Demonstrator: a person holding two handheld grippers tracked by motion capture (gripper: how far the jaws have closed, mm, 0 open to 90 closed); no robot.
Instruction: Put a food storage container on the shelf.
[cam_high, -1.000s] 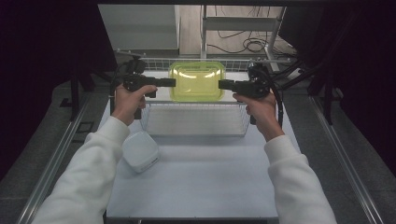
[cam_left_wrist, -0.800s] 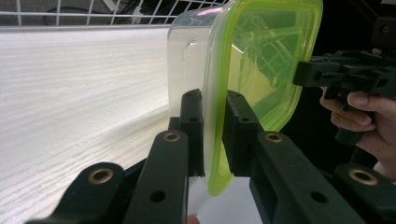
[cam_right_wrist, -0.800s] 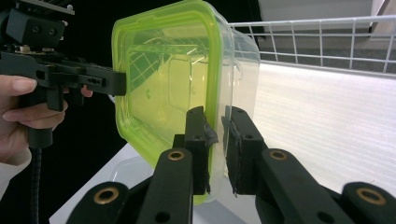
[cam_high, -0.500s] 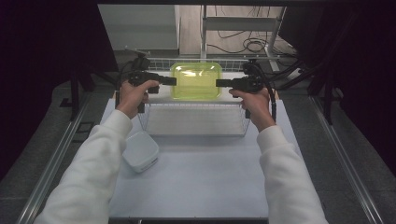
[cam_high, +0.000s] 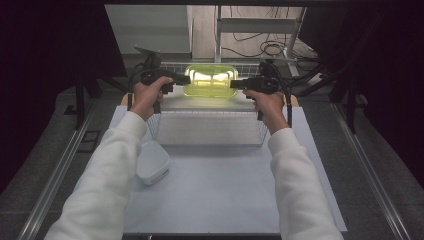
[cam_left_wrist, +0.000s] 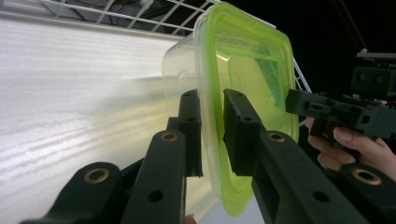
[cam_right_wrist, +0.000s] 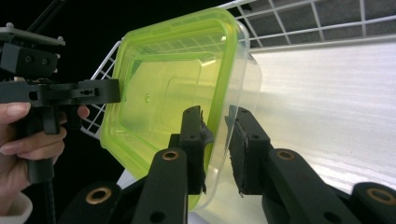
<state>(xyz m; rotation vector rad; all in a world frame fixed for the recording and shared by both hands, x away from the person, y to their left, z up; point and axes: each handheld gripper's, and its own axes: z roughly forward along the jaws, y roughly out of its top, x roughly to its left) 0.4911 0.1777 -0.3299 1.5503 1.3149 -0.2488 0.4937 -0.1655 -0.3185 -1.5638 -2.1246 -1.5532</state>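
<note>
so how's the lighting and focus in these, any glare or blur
High view: bright spot on the table, dark surroundings, the green-lidded container glowing. Left gripper view: the white surface is washed out and streaky, and the jaws look soft near the lens. Right gripper view: similar glare on the white, black background, lid edge fairly sharp.

Both white-sleeved arms reach forward, level with each other. The left tongs (cam_high: 186, 79) and the right tongs (cam_high: 234, 84) point inward at one another, each with its jaws clamped on an edge of the same box (cam_high: 210, 80).
</note>
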